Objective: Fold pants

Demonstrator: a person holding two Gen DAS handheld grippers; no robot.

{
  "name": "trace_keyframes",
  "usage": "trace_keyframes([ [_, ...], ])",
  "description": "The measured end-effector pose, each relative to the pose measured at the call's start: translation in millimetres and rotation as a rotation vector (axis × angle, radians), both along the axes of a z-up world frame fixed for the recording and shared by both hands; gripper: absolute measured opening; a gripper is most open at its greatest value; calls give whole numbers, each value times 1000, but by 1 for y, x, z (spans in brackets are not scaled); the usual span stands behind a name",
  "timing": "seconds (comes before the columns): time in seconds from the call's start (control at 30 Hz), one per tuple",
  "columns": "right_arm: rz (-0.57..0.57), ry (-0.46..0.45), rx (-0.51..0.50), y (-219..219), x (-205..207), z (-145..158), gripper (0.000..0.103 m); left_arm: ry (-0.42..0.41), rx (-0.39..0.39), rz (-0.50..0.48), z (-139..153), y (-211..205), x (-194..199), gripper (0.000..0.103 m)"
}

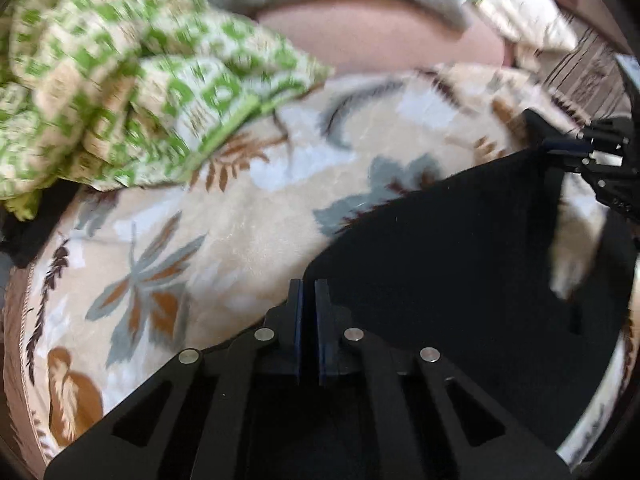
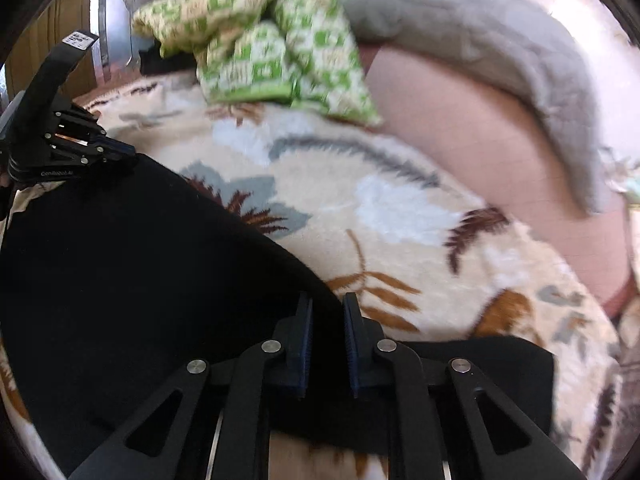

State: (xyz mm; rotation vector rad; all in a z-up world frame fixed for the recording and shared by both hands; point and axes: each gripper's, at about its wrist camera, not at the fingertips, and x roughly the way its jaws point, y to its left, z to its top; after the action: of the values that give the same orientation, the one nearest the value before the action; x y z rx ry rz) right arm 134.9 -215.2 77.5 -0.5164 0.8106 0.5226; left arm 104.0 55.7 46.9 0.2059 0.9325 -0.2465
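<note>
Black pants (image 1: 460,256) hang stretched between my two grippers above a cream blanket with leaf prints (image 1: 224,240). My left gripper (image 1: 308,292) is shut on one corner of the pants' top edge. My right gripper (image 2: 328,304) is shut on the other corner; the pants (image 2: 140,264) spread to its left. Each gripper shows in the other's view: the right gripper (image 1: 536,128) at the far right, the left gripper (image 2: 132,156) at the far left, both pinching the black cloth. The cloth's lower part falls out of sight.
A crumpled green-and-cream patterned cloth (image 1: 120,88) lies at the back of the bed, also in the right wrist view (image 2: 264,40). A grey blanket (image 2: 500,60) and a pink sheet (image 1: 380,36) lie behind. A wooden wall (image 2: 52,40) stands at the left.
</note>
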Motion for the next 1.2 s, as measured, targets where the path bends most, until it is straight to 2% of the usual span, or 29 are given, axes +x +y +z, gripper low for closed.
trace_keyframes([
  [0.17, -54, -79, 47, -23, -58, 32, 0, -76, -86, 11, 28, -3, -48, 3],
  [0.23, -65, -76, 91, -34, -82, 40, 0, -91, -115, -5, 33, -6, -73, 3],
  [0.3, -69, -61, 92, -42, -104, 42, 0, -100, -122, -29, 33, -12, -93, 3],
  [0.37, -77, -63, 65, -47, -116, 40, 0, -98, -120, -47, 30, -19, -107, 3],
  [0.43, -103, -50, 116, -54, -118, 43, 1, -88, -130, -47, 26, -23, -115, 3],
  [0.47, -117, -12, 162, -57, -112, 45, 9, -81, -140, -43, 23, -25, -118, 3],
  [0.5, -144, 28, 194, -58, -104, 45, 33, -78, -146, -39, 21, -26, -120, 3],
  [0.53, -176, 61, 235, -60, -96, 46, 49, -80, -150, -33, 20, -27, -124, 3],
  [0.57, -190, 87, 274, -61, -92, 46, 76, -81, -155, -30, 18, -28, -127, 3],
  [0.6, -207, 108, 319, -61, -85, 46, 79, -79, -163, -29, 17, -28, -130, 3],
  [0.7, -303, 161, 426, -61, -58, 41, 79, -74, -182, -20, 13, -27, -137, 3],
  [0.77, -433, 236, 436, -62, -28, 22, 79, -78, -182, -20, 12, -27, -140, 3],
  [0.87, -592, 328, 508, -73, 6, -10, 79, -84, -190, -23, 13, -26, -145, 3],
  [0.9, -636, 367, 550, -78, 17, -21, 73, -82, -193, -26, 13, -25, -146, 3],
  [0.93, -661, 395, 594, -83, 22, -29, 62, -80, -190, -31, 12, -25, -146, 3],
  [0.97, -678, 433, 645, -88, 27, -37, 19, -81, -186, -35, 12, -25, -147, 2],
  [1.0, -691, 471, 685, -92, 30, -43, 5, -87, -175, -33, 12, -24, -148, 1],
  [1.1, -652, 435, 711, -100, 15, -35, 4, -86, -199, -3, 11, -12, -147, 1],
  [1.2, -584, 381, 764, -115, -27, -7, 4, -66, -248, 39, 8, 3, -152, 1],
])
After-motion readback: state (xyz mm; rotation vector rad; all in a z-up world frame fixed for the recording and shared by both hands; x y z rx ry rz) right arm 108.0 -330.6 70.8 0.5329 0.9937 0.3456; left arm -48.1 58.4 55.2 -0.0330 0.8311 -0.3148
